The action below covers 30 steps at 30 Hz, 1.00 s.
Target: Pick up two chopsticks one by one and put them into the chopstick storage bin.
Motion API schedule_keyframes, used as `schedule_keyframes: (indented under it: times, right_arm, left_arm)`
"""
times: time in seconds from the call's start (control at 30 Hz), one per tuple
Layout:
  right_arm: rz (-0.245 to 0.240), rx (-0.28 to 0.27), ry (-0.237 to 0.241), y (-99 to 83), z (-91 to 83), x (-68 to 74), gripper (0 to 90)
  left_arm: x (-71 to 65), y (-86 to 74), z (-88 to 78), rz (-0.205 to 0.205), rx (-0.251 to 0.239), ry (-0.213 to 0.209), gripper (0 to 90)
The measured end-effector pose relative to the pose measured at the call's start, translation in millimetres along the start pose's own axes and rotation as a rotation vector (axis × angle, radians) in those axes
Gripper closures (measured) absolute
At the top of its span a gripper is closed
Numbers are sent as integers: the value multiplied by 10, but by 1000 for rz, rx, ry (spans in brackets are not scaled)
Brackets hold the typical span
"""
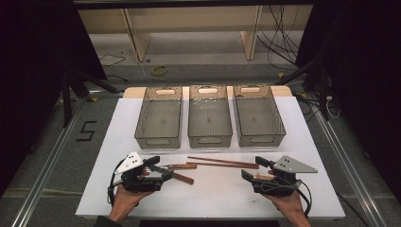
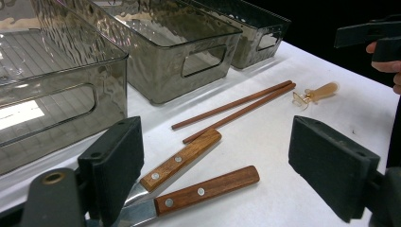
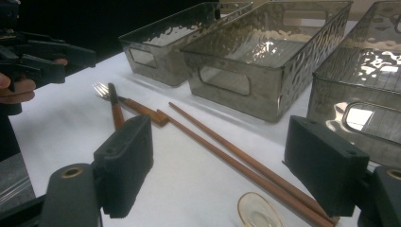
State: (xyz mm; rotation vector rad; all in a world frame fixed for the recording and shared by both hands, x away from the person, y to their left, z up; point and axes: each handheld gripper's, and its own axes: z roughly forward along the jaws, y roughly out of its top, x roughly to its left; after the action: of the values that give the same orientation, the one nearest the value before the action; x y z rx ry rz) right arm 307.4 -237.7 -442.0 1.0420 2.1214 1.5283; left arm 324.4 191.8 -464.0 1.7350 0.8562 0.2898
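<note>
Beyond both tools, three grey see-through bins (image 1: pixel 209 116) stand in a row across the white surface (image 1: pixel 213 194). Between the tools and the bins lies a pair of wooden chopsticks (image 1: pixel 222 162), side by side, their far ends nearest the right tool (image 1: pixel 250 171). Two wooden-handled utensils (image 2: pixel 189 175) lie just ahead of the left tool (image 1: pixel 158 169), handles pointing away from it. A small amber spoon (image 2: pixel 318 92) rests close under the right tool. Both tools stand wide open, holding nothing.
</note>
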Motion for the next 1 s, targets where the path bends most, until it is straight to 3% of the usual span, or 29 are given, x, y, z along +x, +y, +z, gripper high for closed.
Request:
schedule_keyframes:
  times: [0.77, 1.0]
  right_arm:
    - [-26, 44, 17, 13, 25, 18, 273]
    - [-73, 109, 44, 84, 65, 35, 292]
  left_arm:
    - [47, 11, -13, 3, 5, 18, 183]
    - [64, 12, -18, 1, 10, 20, 182]
